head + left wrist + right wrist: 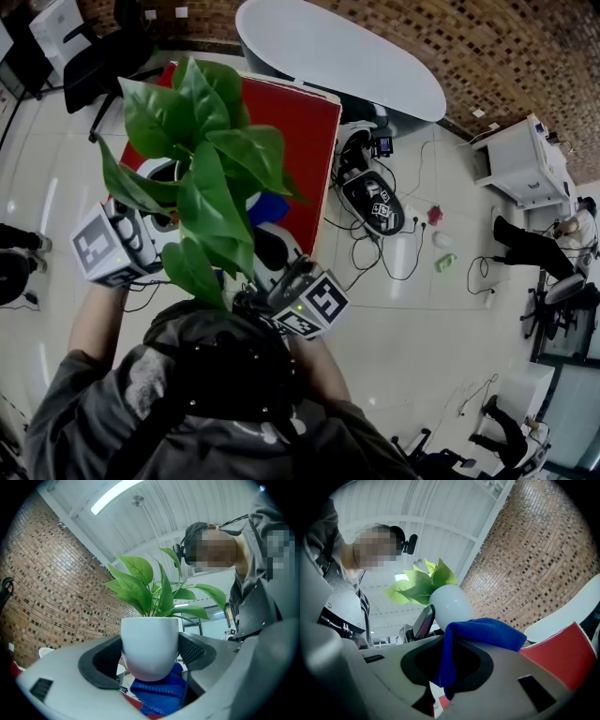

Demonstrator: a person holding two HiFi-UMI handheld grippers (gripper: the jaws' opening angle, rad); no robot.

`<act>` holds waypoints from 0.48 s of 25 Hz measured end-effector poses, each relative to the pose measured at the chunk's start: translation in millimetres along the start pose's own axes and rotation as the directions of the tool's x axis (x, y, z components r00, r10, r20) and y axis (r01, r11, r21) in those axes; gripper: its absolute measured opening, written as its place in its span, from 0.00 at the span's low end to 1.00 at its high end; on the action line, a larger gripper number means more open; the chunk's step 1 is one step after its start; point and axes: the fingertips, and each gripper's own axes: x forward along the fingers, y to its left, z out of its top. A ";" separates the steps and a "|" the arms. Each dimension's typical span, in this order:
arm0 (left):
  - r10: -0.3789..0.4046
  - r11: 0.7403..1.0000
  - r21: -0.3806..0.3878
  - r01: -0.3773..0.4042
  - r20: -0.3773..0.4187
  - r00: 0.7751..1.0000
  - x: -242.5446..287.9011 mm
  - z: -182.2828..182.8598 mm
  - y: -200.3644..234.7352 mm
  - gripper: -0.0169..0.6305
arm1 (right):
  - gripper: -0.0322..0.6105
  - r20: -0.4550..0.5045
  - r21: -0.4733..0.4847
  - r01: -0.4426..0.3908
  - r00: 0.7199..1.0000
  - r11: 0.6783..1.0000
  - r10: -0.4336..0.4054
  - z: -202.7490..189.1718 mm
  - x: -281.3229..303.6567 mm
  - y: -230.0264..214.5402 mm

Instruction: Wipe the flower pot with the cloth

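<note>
Pot (150, 641) with green plant (149, 588) gripped between left hand-held gripper (149, 660) jaws; right hand-held gripper (449, 663) pinches blue cloth (485, 632), cloth touching pot's underside.

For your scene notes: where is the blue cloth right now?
In the right gripper view, the blue cloth is clamped in the right claw, just below the white flower pot.

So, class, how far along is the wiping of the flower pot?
Done: the left gripper is shut on the white pot and holds it in the air, and the right gripper is shut on the blue cloth. In hand: the cloth sits against the pot's underside. Left: probably the sides, where no cloth shows.
</note>
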 end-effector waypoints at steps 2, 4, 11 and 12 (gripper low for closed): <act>0.002 1.000 -0.006 -0.002 -0.004 1.000 -4.2 -1.0 1.6 0.67 | 0.13 0.015 -0.002 0.018 1.000 1.000 -0.018 6.7 -7.5 -1.8; -0.004 1.000 -0.021 0.004 -0.001 1.000 -8.1 0.3 1.5 0.67 | 0.13 0.028 -0.004 0.031 0.999 1.000 -0.031 13.0 -10.9 -2.0; 0.005 0.998 -0.063 -0.003 0.021 1.000 -15.5 2.4 2.7 0.67 | 0.13 0.059 0.005 0.064 0.996 0.998 -0.064 19.4 -20.2 -11.9; 0.012 0.999 -0.052 -0.011 0.012 1.000 -19.5 0.7 5.4 0.67 | 0.13 0.062 0.003 0.071 0.995 0.997 -0.071 20.9 -20.9 -12.5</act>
